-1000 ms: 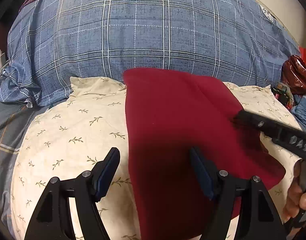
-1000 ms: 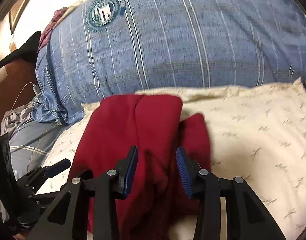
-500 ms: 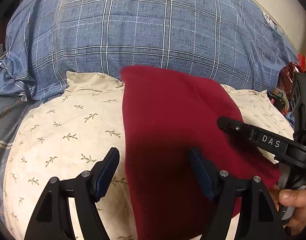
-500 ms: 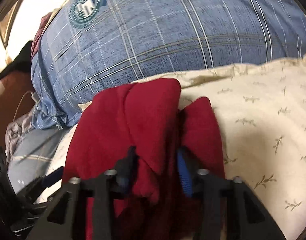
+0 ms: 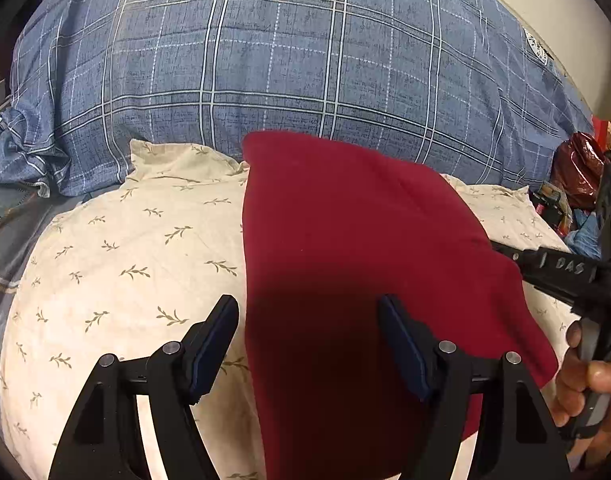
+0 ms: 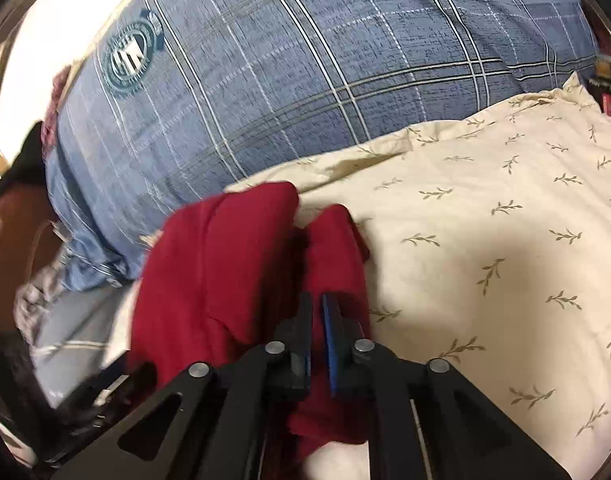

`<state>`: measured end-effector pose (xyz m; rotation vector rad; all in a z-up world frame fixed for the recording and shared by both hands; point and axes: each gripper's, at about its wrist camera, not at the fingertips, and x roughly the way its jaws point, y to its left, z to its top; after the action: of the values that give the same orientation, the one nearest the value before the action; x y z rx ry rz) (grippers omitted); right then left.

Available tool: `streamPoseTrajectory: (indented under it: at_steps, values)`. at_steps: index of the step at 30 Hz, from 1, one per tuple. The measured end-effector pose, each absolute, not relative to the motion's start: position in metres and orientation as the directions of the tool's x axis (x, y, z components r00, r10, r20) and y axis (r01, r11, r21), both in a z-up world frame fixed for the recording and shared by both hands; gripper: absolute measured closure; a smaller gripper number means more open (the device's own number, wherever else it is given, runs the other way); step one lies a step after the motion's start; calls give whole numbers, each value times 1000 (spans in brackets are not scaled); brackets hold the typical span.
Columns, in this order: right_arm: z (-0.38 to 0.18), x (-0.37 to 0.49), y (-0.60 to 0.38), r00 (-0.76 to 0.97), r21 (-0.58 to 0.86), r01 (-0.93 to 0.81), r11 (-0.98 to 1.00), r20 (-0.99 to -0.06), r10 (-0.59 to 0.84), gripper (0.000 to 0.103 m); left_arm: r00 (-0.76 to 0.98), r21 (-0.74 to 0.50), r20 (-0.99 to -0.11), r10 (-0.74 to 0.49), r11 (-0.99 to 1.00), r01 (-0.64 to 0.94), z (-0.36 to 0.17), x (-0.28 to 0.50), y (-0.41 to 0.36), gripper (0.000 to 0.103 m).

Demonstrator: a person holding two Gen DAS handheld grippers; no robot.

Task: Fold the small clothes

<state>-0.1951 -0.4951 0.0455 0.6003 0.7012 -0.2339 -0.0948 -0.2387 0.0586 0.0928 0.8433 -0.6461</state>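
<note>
left wrist view: we see the red cloth lying flat on the cream pillow, its far edge against the blue plaid pillow behind. the left gripper hovers over the near part of the cloth with its fingers spread wide, one over the cream pillow, the other over the cloth; whether they touch the fabric we cannot tell. at the right edge of the cloth we see the right gripper reaching in, held by a hand.

right wrist view: we see the right gripper with its fingers pressed nearly together, pinching a raised fold of the red cloth. the cloth bunches in two humps near the left part of the cream pillow, the blue plaid pillow beyond.
</note>
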Motion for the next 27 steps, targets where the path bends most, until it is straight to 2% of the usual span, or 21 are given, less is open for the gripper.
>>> streamPoseTrajectory:
  at_steps: [1, 2, 5, 8, 11, 13, 18, 19, 20, 21, 23, 27]
  values:
    - [48, -196, -493, 759, 450, 376, 810, -651, 9, 64, 487, -171, -720, -494, 807, 566, 58, -95, -239, 30]
    - [50, -196, -490, 771, 453, 360, 816, -637, 14, 58, 486, -171, -721, -494, 806, 566, 57, -95, -240, 30]
    - [48, -193, -483, 781, 466, 335, 819, -624, 35, 58, 485, -165, -724, -491, 805, 570, 56, -96, -241, 30]
    - [43, -195, -489, 779, 537, 364, 761, -623, 67, 57, 482, -168, -723, -494, 803, 571, 57, -96, -241, 30]
    - [49, -205, -498, 809, 560, 371, 741, -587, 39, 50, 479, -173, -725, -495, 804, 569, 56, -95, -241, 30]
    - [50, -205, -496, 819, 566, 351, 746, -572, 49, 50, 481, -169, -726, -492, 804, 570, 55, -95, -242, 29]
    - [32, -183, -469, 783, 551, 285, 785, -606, 140, 49, 485, -162, -724, -491, 804, 572, 54, -98, -242, 29]
    - [29, -180, -464, 779, 532, 278, 800, -612, 137, 53, 485, -161, -724, -490, 804, 572, 54, -98, -242, 29]
    - [27, -177, -458, 777, 490, 280, 825, -621, 105, 70, 484, -160, -724, -491, 803, 574, 54, -98, -242, 29]
    - [29, -177, -453, 776, 431, 289, 855, -628, 55, 77, 483, -159, -725, -491, 801, 576, 54, -98, -242, 29]
    - [33, -179, -452, 775, 406, 289, 867, -631, 38, 81, 477, -164, -725, -496, 798, 580, 56, -98, -241, 30]
    - [53, -190, -448, 783, 321, 284, 904, -622, -25, 84, 483, -180, -707, -517, 791, 584, 65, -101, -234, 30]
